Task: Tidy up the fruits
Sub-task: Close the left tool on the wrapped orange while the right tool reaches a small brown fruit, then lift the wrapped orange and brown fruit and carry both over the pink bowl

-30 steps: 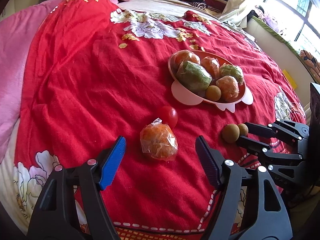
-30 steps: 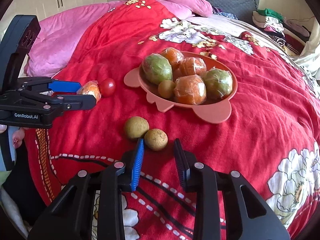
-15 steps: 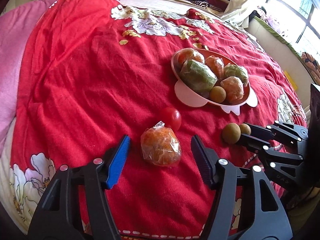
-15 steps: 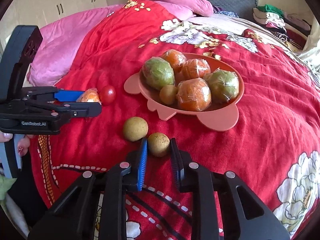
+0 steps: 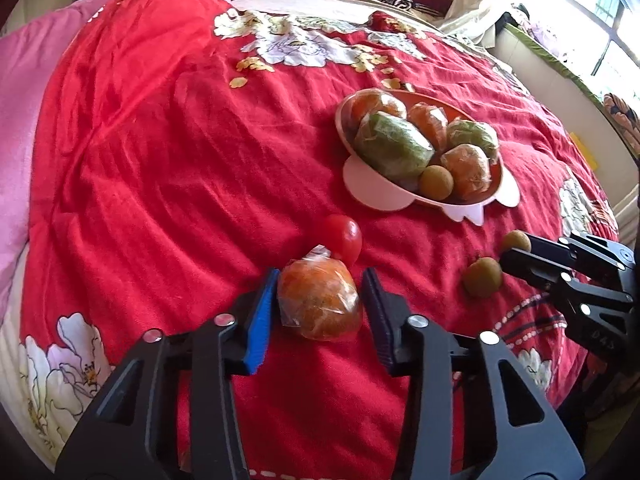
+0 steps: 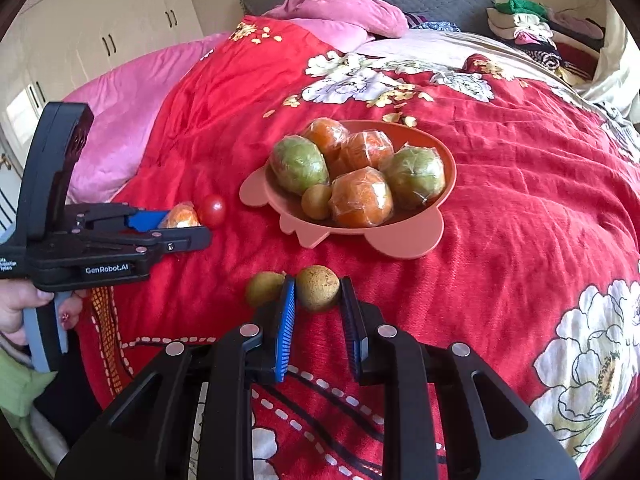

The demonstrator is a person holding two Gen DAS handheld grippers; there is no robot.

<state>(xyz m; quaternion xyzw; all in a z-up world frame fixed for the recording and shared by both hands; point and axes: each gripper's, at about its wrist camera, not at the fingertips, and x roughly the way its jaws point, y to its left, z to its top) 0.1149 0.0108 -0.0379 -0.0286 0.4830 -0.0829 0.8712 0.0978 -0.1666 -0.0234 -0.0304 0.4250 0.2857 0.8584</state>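
Observation:
On the red blanket lies a plastic-wrapped orange, between the pads of my left gripper. Its jaws are closing and both pads touch the wrap. A small red tomato sits just beyond the orange. My right gripper is shut on a small round brown fruit low over the blanket. A second brown-green fruit lies against the outside of its left finger. The pink plate further back holds several wrapped orange and green fruits and one small brown one.
The plate stands mid-bed, beyond both grippers. Pink pillows and bedding lie at the left and far end. Folded clothes are piled at the far right, and a window ledge runs along the right. A hand holds the left gripper's handle.
My left jaws have narrowed from wide apart to touching the wrapped orange. My right gripper moved forward around the small brown fruit and closed on it.

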